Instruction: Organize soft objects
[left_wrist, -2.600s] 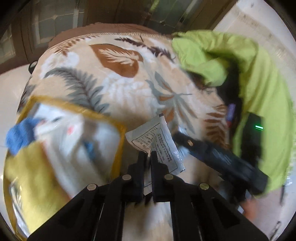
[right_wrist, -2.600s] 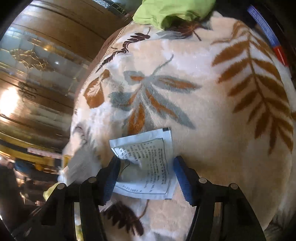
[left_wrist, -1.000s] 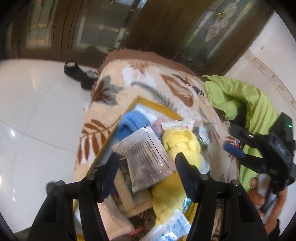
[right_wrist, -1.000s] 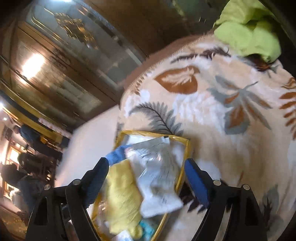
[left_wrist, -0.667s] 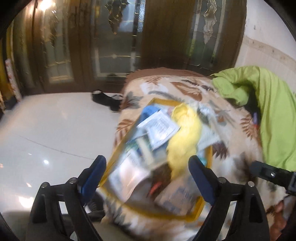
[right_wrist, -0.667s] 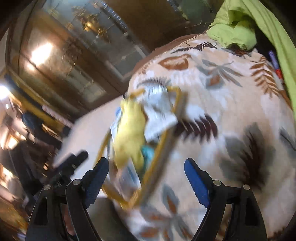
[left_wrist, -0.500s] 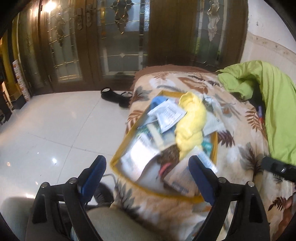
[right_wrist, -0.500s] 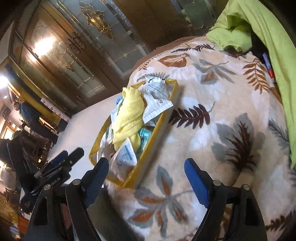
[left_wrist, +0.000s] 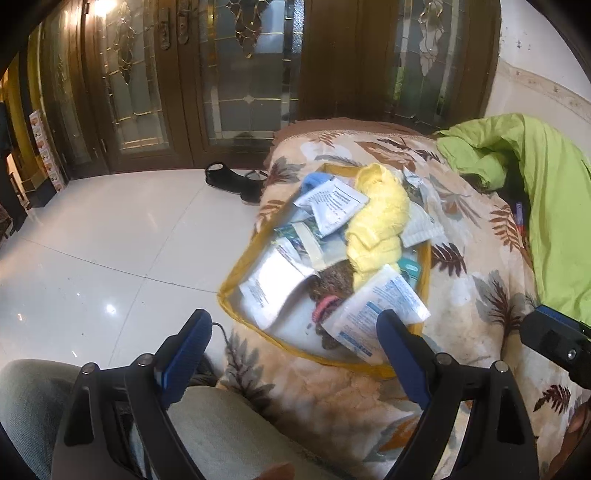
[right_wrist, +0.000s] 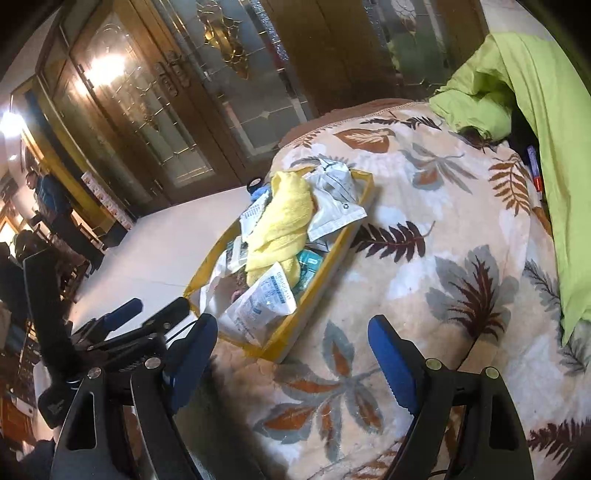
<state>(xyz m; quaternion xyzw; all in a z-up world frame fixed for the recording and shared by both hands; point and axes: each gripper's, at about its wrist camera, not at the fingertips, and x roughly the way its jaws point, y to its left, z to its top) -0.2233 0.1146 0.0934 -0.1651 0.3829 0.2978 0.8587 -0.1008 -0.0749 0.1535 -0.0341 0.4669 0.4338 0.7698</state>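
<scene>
With both tools drawn back from the yellow-edged bag (left_wrist: 424, 258) and nothing gripped, looks like the packing is close to done and a last tidy or a check for stray items is the step in hand. Best done by scanning the leaf-print blanket (right_wrist: 443, 258) beyond the jaws for anything soft lying loose, then pressing down whatever rides above the bag's rim so nothing slides out. Worth approaching from above rather than from the side, since the bag walls are thin and look likely to fold under a sideways push.

Left gripper (left_wrist: 291, 354): jaws spread wide, blue pads well apart, holding nothing and touching nothing; bag sits just ahead of and between the fingertips, with a white packet (left_wrist: 376, 314) nearest the right pad and the yellow towel (left_wrist: 380, 225) farther out past it.

Right gripper (right_wrist: 291, 362): jaws equally wide, empty, hovering over the blanket; bag lies ahead and to the left-pad side, heaped with the towel and 2 or more white packets, 1 of them (right_wrist: 336, 206) overhanging the far rim. Green cloth (right_wrist: 535, 110) bunched far out beyond the right pad, apart from the bag
</scene>
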